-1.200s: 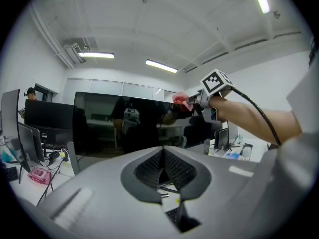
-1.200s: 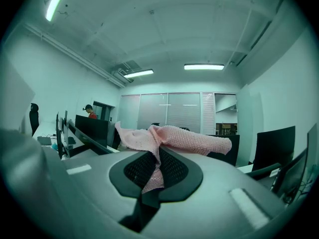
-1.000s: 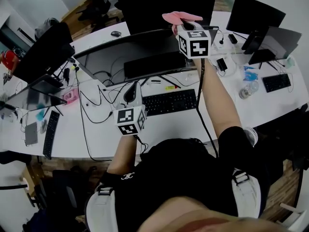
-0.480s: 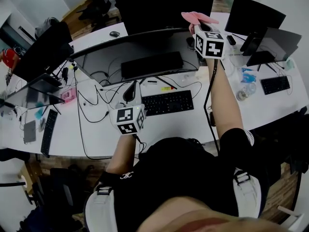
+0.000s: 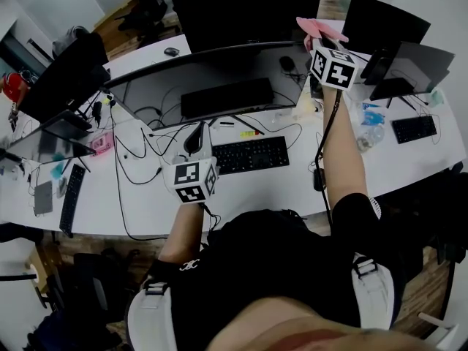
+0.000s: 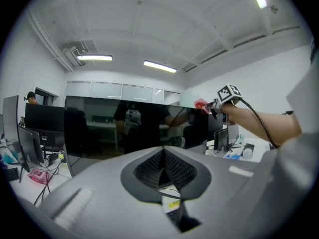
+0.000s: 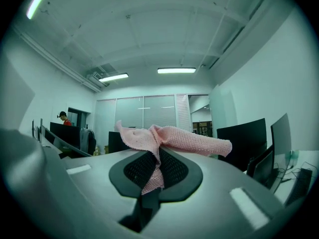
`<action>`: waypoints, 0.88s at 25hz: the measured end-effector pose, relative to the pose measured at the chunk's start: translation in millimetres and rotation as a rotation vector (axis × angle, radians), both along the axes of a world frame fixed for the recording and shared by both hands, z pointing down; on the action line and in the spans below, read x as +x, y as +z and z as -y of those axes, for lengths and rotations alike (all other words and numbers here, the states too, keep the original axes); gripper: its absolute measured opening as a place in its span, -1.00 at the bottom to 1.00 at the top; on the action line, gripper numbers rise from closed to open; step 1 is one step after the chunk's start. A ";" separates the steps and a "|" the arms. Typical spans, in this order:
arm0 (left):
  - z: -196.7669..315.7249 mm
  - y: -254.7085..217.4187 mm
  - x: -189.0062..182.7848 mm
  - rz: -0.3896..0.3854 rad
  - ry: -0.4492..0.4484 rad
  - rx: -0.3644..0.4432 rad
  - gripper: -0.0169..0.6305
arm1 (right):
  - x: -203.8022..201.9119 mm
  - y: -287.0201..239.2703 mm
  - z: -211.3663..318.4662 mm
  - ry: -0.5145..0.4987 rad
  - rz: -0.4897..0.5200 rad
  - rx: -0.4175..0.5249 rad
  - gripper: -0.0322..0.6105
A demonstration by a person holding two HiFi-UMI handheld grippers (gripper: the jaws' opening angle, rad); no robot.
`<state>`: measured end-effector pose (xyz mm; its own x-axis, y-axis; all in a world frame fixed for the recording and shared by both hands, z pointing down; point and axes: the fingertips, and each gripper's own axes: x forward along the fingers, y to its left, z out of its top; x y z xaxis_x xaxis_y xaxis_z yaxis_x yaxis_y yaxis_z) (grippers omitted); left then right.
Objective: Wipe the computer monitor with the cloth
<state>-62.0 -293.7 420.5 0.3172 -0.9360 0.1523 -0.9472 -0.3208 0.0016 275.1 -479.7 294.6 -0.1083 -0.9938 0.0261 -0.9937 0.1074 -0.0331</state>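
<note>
A wide curved dark monitor (image 5: 219,86) stands on the white desk (image 5: 278,185), and its black screen (image 6: 124,128) fills the middle of the left gripper view. My right gripper (image 5: 320,41) is raised by the monitor's top right corner, shut on a pink cloth (image 5: 314,26). In the right gripper view the knitted cloth (image 7: 174,136) is pinched between the pads and flops out over the right gripper (image 7: 157,161). My left gripper (image 5: 197,139) hovers low above the desk left of the keyboard (image 5: 250,154). The left gripper (image 6: 162,158) is shut and holds nothing.
Cables (image 5: 139,152) trail over the desk before the monitor. More dark monitors (image 5: 384,20) stand to the right and one (image 5: 62,75) to the left. A second keyboard (image 5: 415,128) and a bottle (image 5: 369,136) lie at the right, and a pink item (image 5: 102,145) at the left.
My right gripper has carried the pink cloth rightward along the monitor's top edge to its right corner. The left gripper has stayed in place.
</note>
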 end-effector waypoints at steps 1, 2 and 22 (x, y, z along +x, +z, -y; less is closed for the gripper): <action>-0.3 0.3 0.3 0.000 0.000 0.000 -0.79 | 4.5 0.1 -0.2 0.009 0.016 0.006 -0.86; -0.5 0.7 0.5 0.001 0.000 0.000 -0.79 | 8.9 0.4 -0.5 0.018 0.029 0.011 -0.86; -8.1 13.0 12.3 0.040 -0.023 -0.040 -0.79 | 27.7 72.4 0.6 -0.058 0.179 -0.032 -0.86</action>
